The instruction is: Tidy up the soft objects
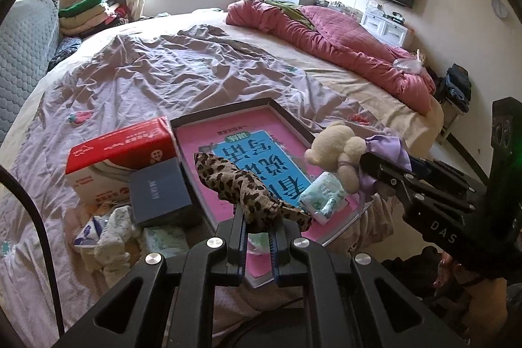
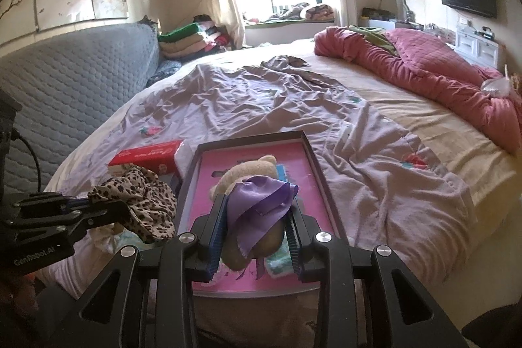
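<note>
Left gripper (image 1: 257, 219) clamped tight on a limp leopard-print scarf (image 1: 241, 188). Right gripper (image 2: 257, 227) part-open, pinching a fuzzy cream teddy bear (image 2: 251, 175) with satin purple bow (image 2: 261, 201), above a shallow dark-rimmed box lid (image 2: 313, 152).

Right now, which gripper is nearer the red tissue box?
Left. The left gripper, holding the leopard scarf, hangs beside the red tissue box; the right gripper is farther, over the tray.

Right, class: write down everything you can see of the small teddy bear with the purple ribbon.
The teddy bear is a small cream plush toy with a fuzzy pile, round ears and a purple satin ribbon tied around it. The right gripper is shut on its body, holding it tilted above the pink book in the dark-framed tray. The ribbon drapes over its back, hiding much of it in the right wrist view.
</note>
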